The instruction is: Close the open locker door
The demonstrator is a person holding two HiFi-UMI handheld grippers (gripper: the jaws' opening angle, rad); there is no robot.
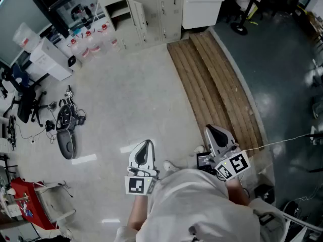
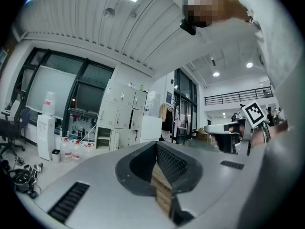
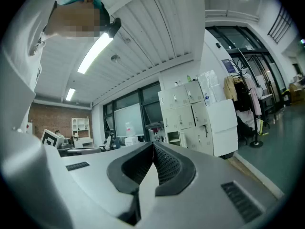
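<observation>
Person in a white top [image 1: 197, 205] stands on a pale floor [image 1: 131, 95], a two-jaw tool in each hand held level in front of the body. The left gripper [image 1: 146, 146] has its jaws drawn together at the tips with nothing between them. The right gripper [image 1: 214, 132], just beside a strip of wooden planks [image 1: 217, 84], is likewise closed tight and empty. Each carries a cube with square markers near the hand. To the person's left, partway across the floor, cables and small gear [image 1: 65, 120] lie scattered beside a black office chair [image 1: 22, 105]. Farther on, large water bottles [image 1: 93, 37] with red caps stand in a row on the floor next to a white dispenser [image 1: 50, 59]. At the far side of the room, well apart from both tools, rises a bank of cream lockers [image 1: 156, 4]. In its lower rows one compartment is open, and the open locker door [image 1: 137, 15] hangs swung out to the right of its bare opening, as the head view shows it. A large white cabinet [image 1: 204, 4] stands just right of the lockers, at the far end of the planks.
</observation>
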